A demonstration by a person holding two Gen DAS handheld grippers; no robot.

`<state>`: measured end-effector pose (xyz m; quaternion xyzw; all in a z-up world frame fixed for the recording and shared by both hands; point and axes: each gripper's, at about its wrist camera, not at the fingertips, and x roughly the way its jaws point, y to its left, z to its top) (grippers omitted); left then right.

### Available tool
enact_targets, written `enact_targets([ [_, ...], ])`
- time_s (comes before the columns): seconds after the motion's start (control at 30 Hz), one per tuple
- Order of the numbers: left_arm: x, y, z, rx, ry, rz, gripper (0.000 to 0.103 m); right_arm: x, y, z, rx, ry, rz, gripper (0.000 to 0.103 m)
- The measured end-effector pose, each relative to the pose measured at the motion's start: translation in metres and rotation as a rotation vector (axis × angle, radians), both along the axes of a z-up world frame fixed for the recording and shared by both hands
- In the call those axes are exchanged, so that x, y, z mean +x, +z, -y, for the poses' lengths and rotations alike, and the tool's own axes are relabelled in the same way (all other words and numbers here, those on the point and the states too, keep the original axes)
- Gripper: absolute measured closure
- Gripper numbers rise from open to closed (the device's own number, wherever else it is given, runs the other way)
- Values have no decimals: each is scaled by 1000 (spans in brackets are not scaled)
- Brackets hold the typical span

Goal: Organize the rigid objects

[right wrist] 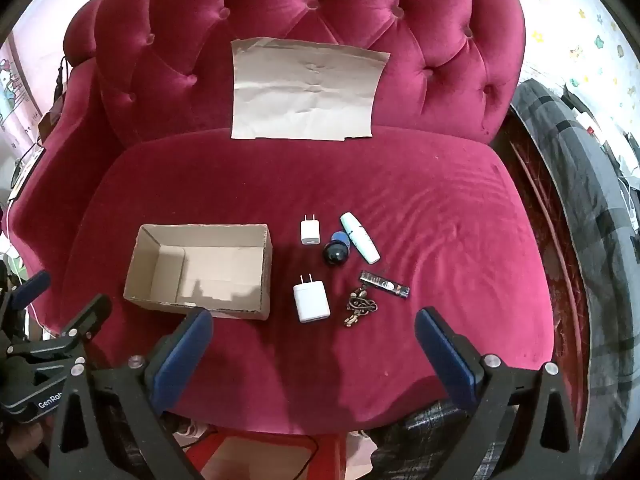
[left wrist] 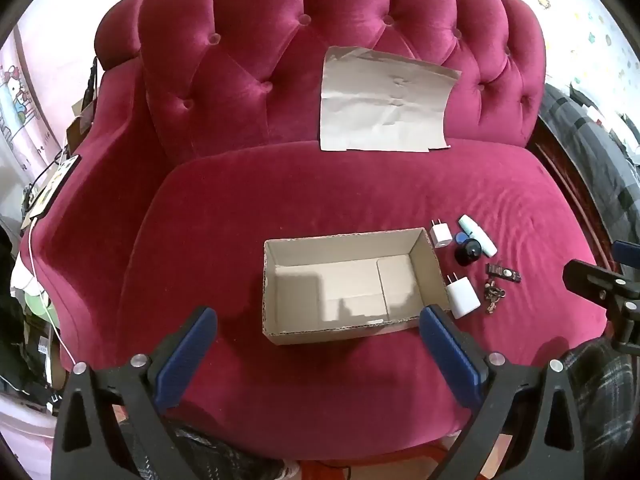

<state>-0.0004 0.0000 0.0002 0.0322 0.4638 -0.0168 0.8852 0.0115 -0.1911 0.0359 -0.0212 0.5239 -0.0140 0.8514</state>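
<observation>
Both hand-held grippers hang over the front edge of the crimson velvet armchair seat (right wrist: pixel 400 208), each with its 2 blue-padded fingers spread wide and holding nothing. The left hand-held gripper (left wrist: pixel 318 316) faces the open cardboard box (left wrist: pixel 352 284), which sits on the seat just ahead between its fingers; the right finger's tip overlaps the box's near right corner in the left wrist view.

Ahead of the right hand-held gripper (right wrist: pixel 314 318), between its fingers, lies the large white charger (right wrist: pixel 311 298), prongs pointing away, just beside the box's right wall. To the right of it rests a bronze keychain (right wrist: pixel 360 306), and just beyond that a small dark battery (right wrist: pixel 385 284) lying crosswise. Farther on sits a black round cap (right wrist: pixel 335 255) touching a blue lid (right wrist: pixel 341 237), with a small white charger (right wrist: pixel 309 232) to their left and a white and mint tube (right wrist: pixel 359 237) angled to their right. Nothing lies between the fingers and these items.

Farthest off, a creased sheet of brown paper (right wrist: pixel 306 92) leans against the tufted backrest (right wrist: pixel 432 40). Right of the chair, a grey plaid blanket (right wrist: pixel 580 168) drapes a bed.
</observation>
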Motion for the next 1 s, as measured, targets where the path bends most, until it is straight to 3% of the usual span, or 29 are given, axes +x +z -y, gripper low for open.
enact_targets([
  [1.0, -1, 8, 1, -14, -12, -1, 0, -7, 13, 2, 8, -3, 18, 0],
])
